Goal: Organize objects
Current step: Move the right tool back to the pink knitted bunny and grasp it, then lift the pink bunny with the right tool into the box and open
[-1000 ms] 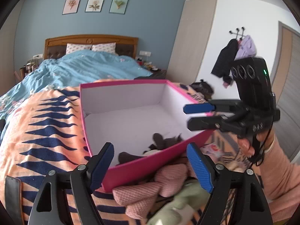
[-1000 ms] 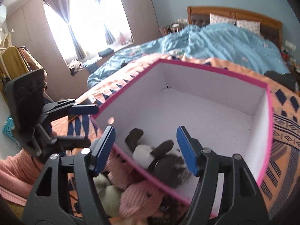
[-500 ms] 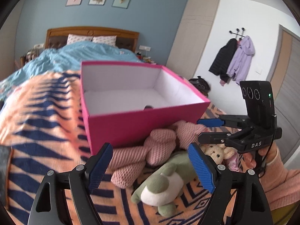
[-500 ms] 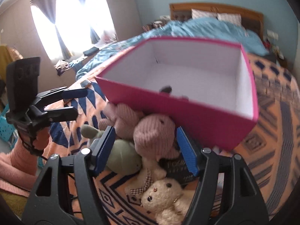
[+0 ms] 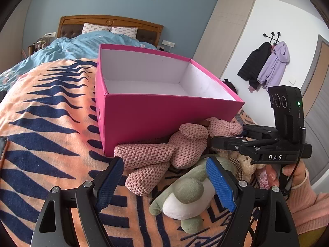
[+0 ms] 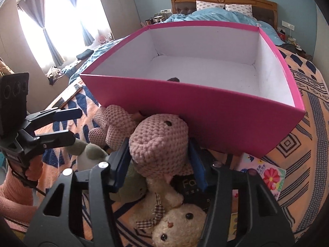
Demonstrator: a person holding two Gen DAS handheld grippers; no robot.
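A pink box (image 5: 164, 121) sits open on the orange and navy patterned blanket (image 5: 41, 123). A pink knitted toy (image 5: 164, 156) leans against its front wall. The left gripper (image 5: 164, 181) hangs open above a green and white plush (image 5: 185, 197). To the right, the right gripper (image 5: 226, 138) reaches into the knitted toy.

Daylight, even and fairly bright. Source: window (image 6: 51, 30) at upper left of right wrist view, blown out to white between the curtains (image 6: 49, 39). Shadows soft. Both views sharp, no motion blur. Strong fisheye bending at edges; black vignette in the corners.
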